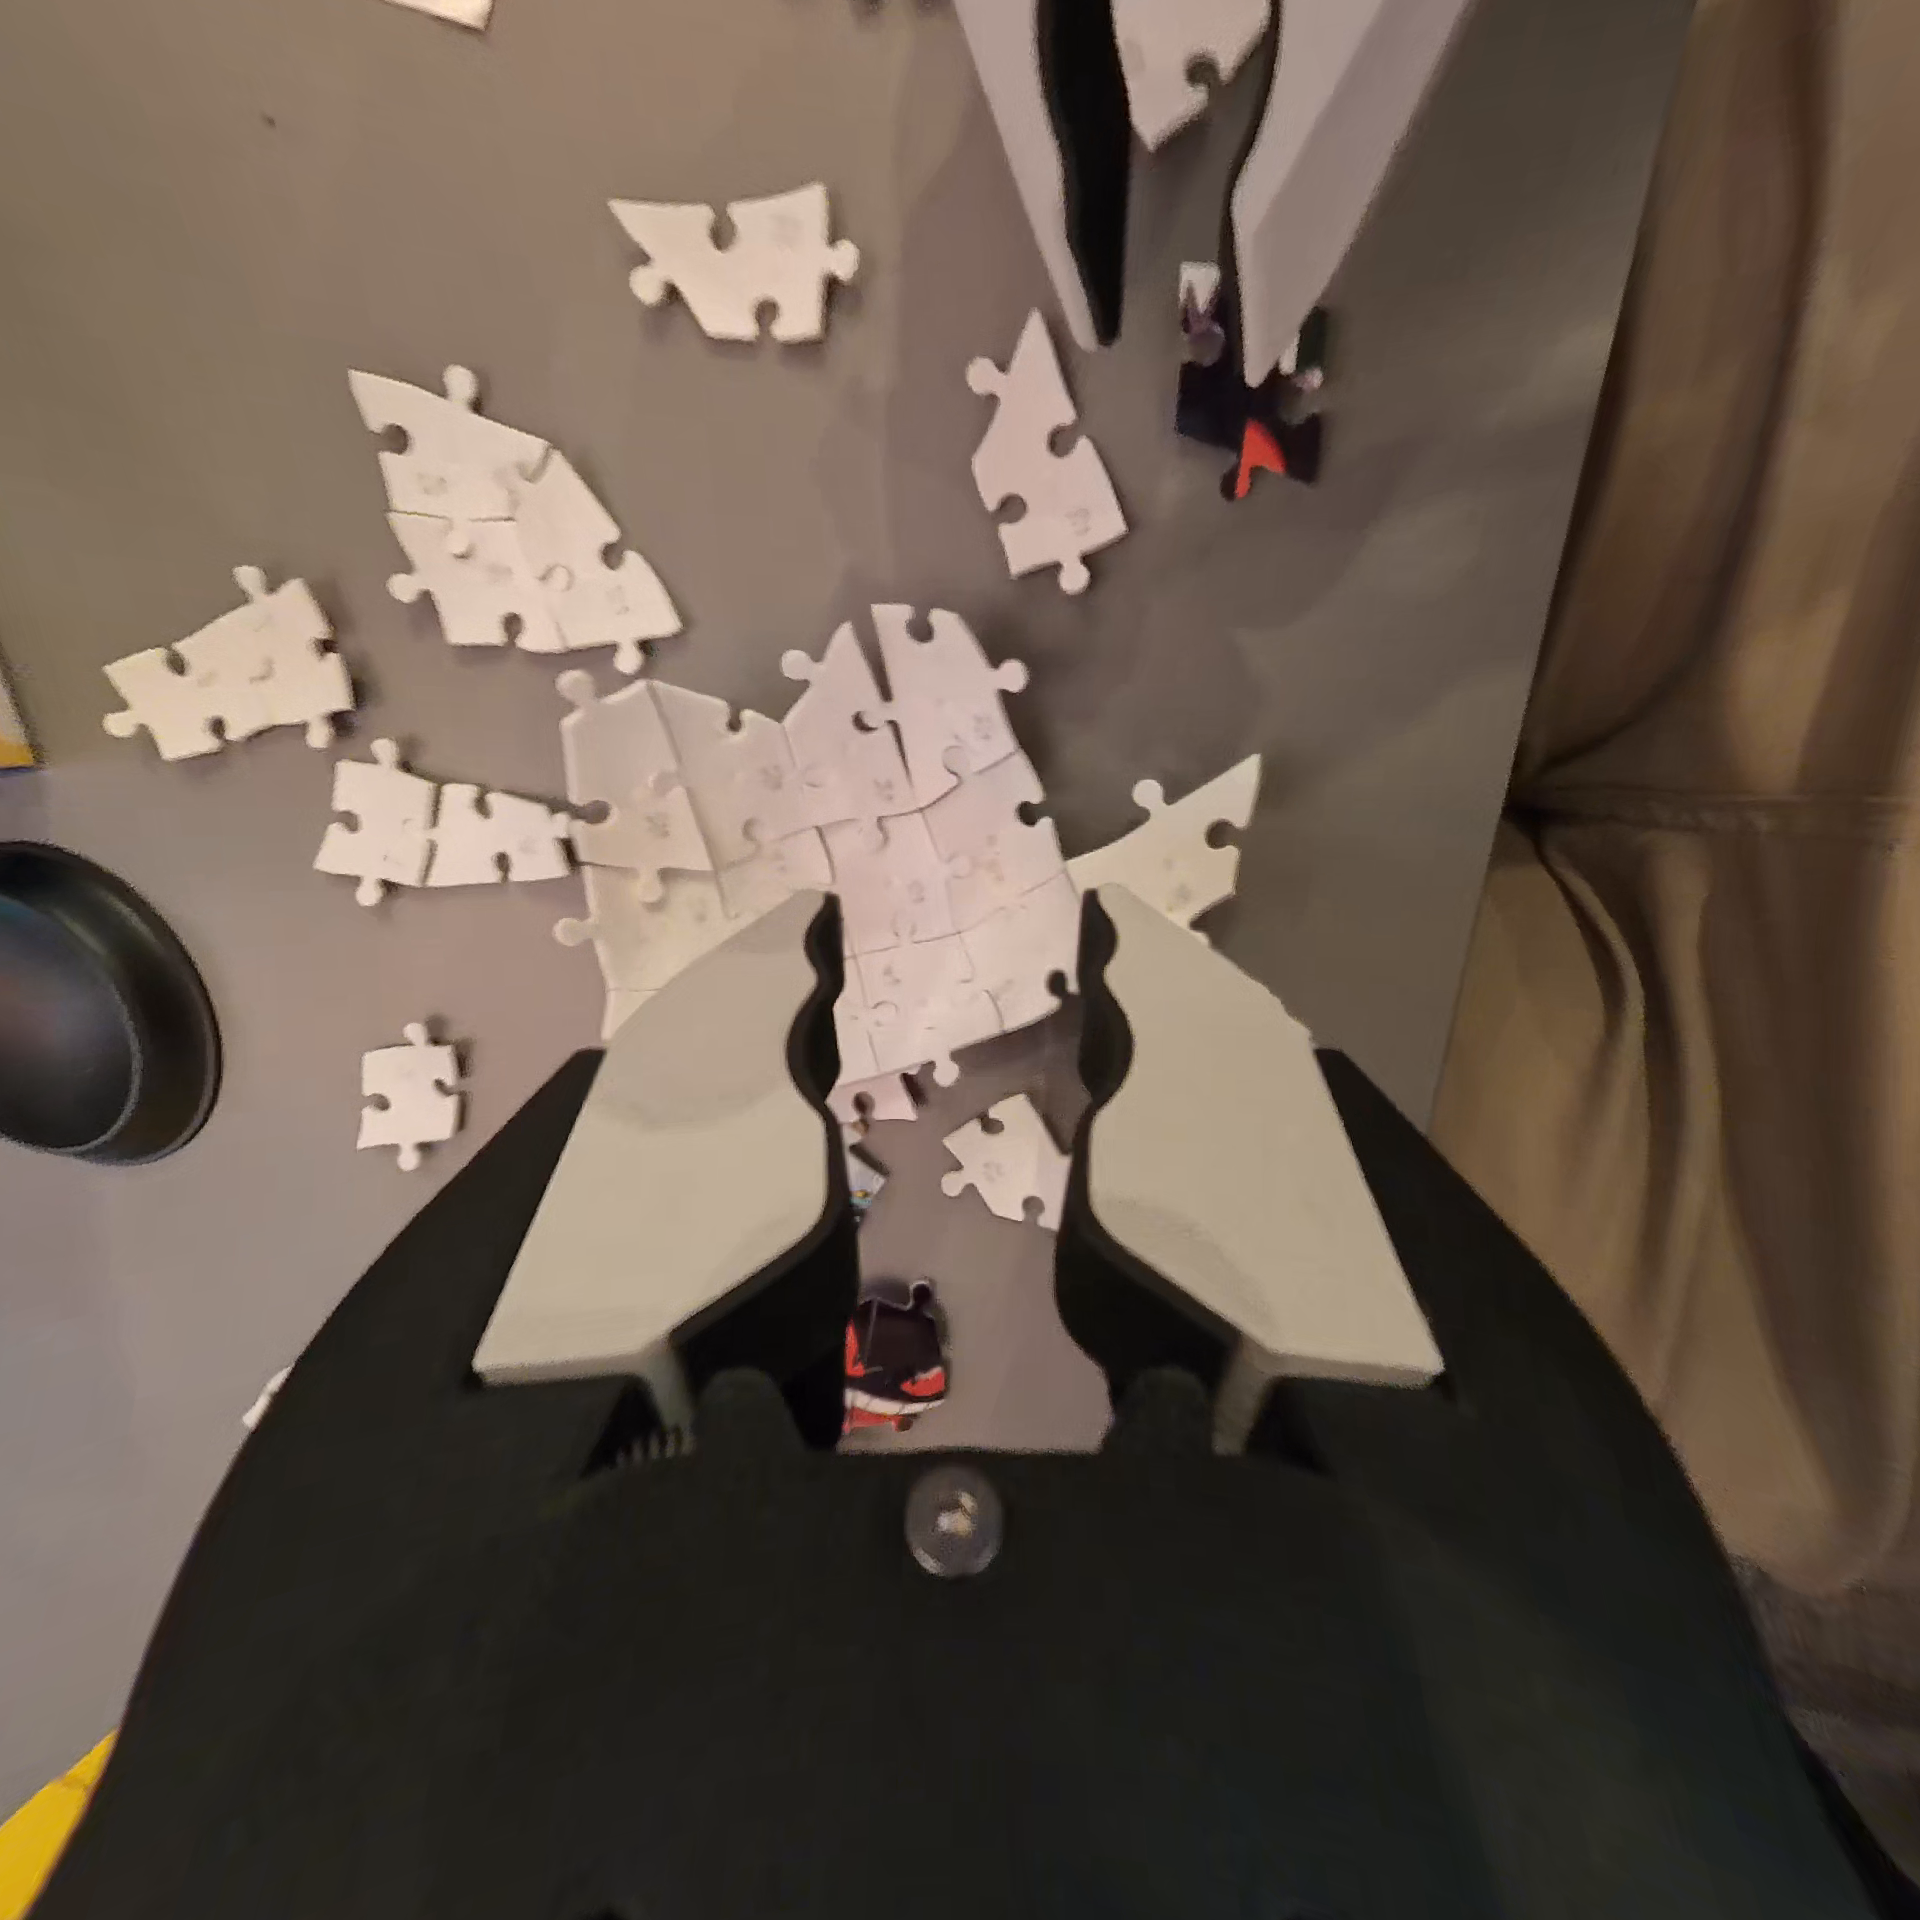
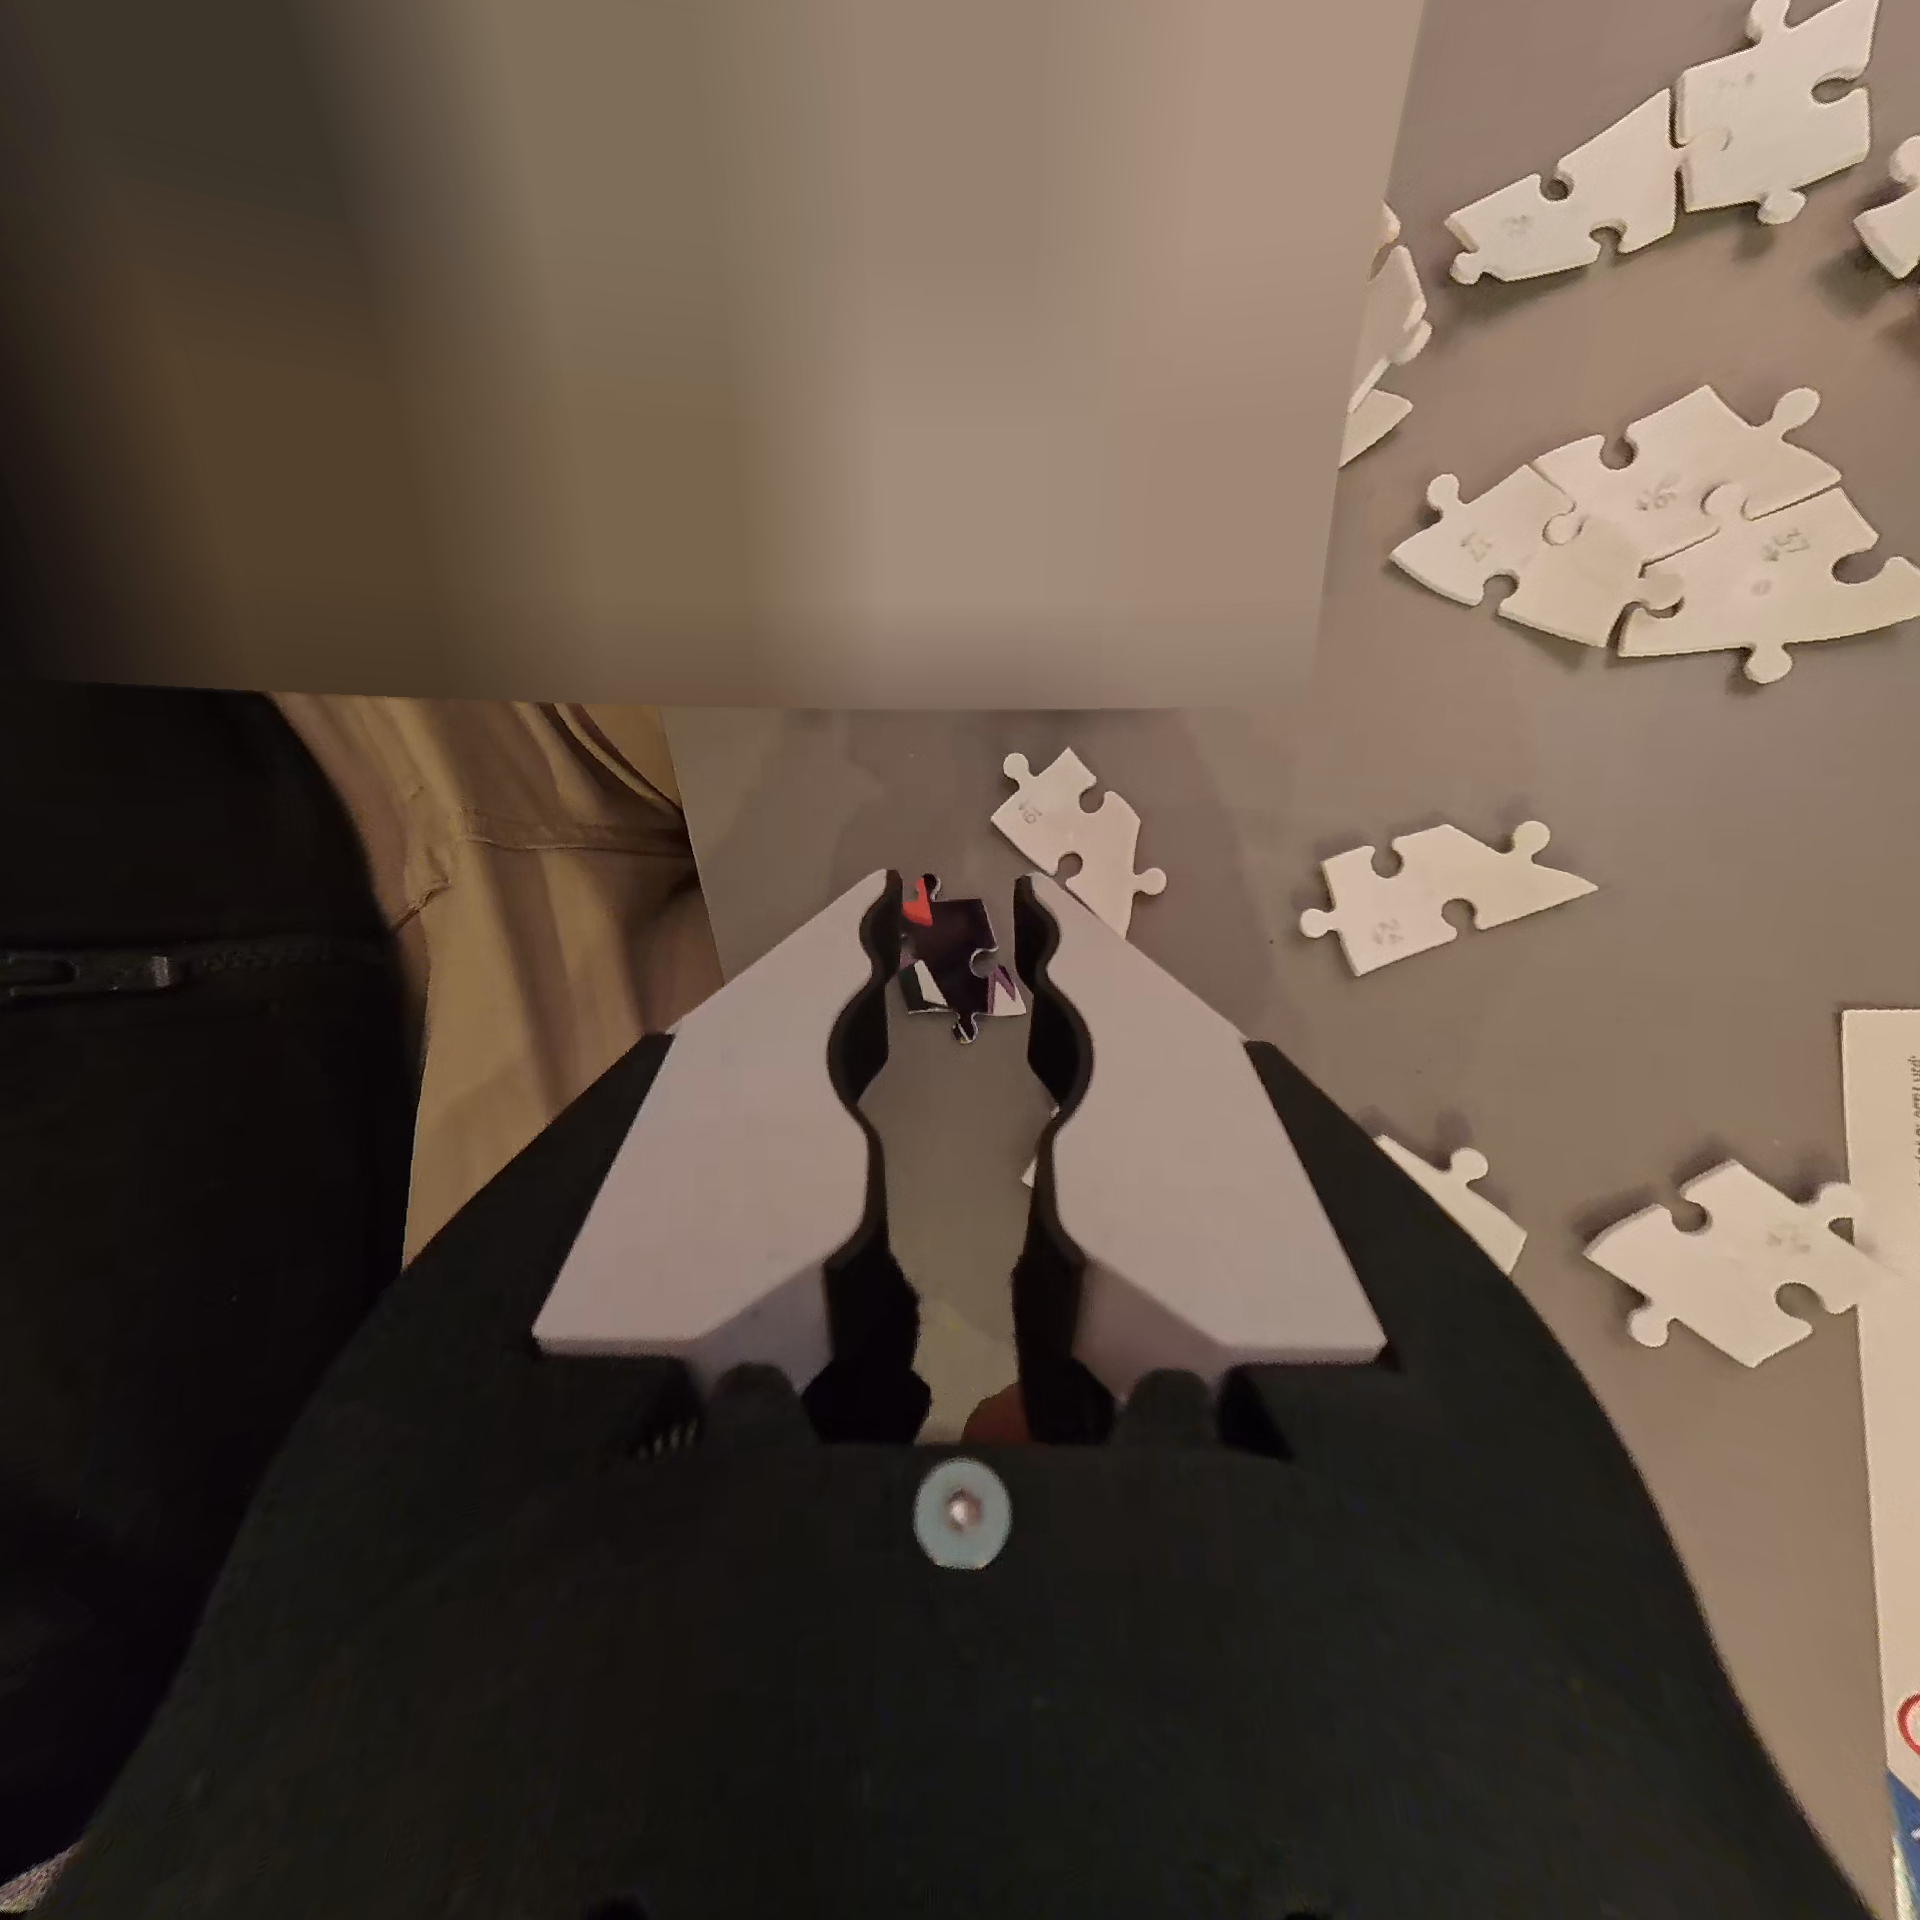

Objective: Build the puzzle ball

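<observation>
— Take the big joined patch of white puzzle pieces on the grey table as the landmark. What lies to its left?

— At the far left edge, a round black object, only part in view. Nearer the patch, a white pair, a second pair touching the patch's left edge, and a single piece below them. Up and left of the patch sits a four-piece cluster, and farther up another pair.

— And the left tool?

— It hangs over the patch's near edge, jaws parted, nothing between them — released. A dark printed piece lies on the table under its throat.

— To the right of the patch?

— A white pair up and right, then a dark piece with a red mark near the table's edge. The right tool stands over that piece.

— Is it gripping it?

— No. From its own camera the right tool is spread, and the dark piece lies flat on the table between the fingertips, not pinched. A tan sofa is beyond the table's edge.
</observation>
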The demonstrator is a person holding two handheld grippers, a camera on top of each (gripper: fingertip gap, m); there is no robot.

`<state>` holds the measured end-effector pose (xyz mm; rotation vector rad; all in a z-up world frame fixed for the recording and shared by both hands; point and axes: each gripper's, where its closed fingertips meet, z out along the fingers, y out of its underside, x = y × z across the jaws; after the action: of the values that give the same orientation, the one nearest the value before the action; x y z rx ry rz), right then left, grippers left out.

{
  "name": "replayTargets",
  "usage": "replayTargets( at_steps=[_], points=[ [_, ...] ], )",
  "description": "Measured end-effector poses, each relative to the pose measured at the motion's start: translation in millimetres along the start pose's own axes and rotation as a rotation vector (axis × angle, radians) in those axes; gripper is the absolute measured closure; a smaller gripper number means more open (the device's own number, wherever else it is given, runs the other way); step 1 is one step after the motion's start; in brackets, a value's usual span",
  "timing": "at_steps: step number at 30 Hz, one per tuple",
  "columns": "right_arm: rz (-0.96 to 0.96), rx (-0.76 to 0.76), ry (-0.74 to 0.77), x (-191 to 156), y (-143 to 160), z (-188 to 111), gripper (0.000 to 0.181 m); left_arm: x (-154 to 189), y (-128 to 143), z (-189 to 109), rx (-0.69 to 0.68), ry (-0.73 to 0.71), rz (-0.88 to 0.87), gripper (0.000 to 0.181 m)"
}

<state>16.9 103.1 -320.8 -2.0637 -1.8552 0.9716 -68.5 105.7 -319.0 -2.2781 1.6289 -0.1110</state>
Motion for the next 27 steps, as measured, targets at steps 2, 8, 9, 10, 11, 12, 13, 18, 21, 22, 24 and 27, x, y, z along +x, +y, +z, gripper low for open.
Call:
replayTargets(
  at_steps=[2, 8, 9, 10, 11, 12, 13, 18, 21, 22, 24, 27],
  points=[
    [0.001, 0.0, 0.001, 0.2, 0.1, 0.3, 0.161, 3.4, 3.9, 8.2, -0.038, -0.002, 0.02, 0.136],
    [0.002, 0.003, 0.0, 0.5, -0.2, 0.0, 0.161, 3.5, 10.5, 18.9, -0.099, -0.026, 0.046, 0.132],
    [0.002, 0.003, 0.0, 0.6, 0.0, 0.1, 0.161, 2.7, 13.0, 20.4, -0.117, -0.037, 0.056, 0.131],
    [0.002, 0.002, 0.0, 0.5, 0.1, 0.2, 0.161, 3.1, 14.2, 21.8, -0.122, -0.039, 0.063, 0.13],
    [0.002, 0.003, -0.001, 0.4, 0.0, 0.2, 0.161, 3.2, 14.1, 22.4, -0.117, -0.041, 0.065, 0.131],
    [0.002, 0.003, -0.001, 0.2, -0.1, 0.0, 0.161, 2.0, 14.4, 22.3, -0.116, -0.051, 0.066, 0.131],
    [0.001, 0.004, -0.001, 0.2, -0.3, -0.1, 0.161, 0.5, 15.1, 22.1, -0.119, -0.063, 0.072, 0.132],
    [0.001, 0.004, -0.001, -0.1, -0.6, -0.2, 0.161, 0.2, 15.7, 22.3, -0.115, -0.086, 0.079, 0.135],
    [-0.002, 0.002, 0.001, -0.9, -0.7, -0.1, 0.161, -0.3, 15.7, 22.9, -0.11, -0.103, 0.078, 0.141],
    [-0.004, 0.002, 0.003, -0.8, -1.0, -0.1, 0.161, 0.3, 15.6, 23.1, -0.108, -0.106, 0.079, 0.143],
    [-0.008, -0.004, 0.013, 0.2, -0.5, 0.4, 0.161, -0.3, 14.7, 23.6, -0.1, -0.124, 0.071, 0.147],
    [-0.018, -0.017, 0.04, 4.0, 1.2, 1.8, 0.162, -1.8, 12.4, 24.6, -0.089, -0.147, 0.047, 0.151]
  ],
)
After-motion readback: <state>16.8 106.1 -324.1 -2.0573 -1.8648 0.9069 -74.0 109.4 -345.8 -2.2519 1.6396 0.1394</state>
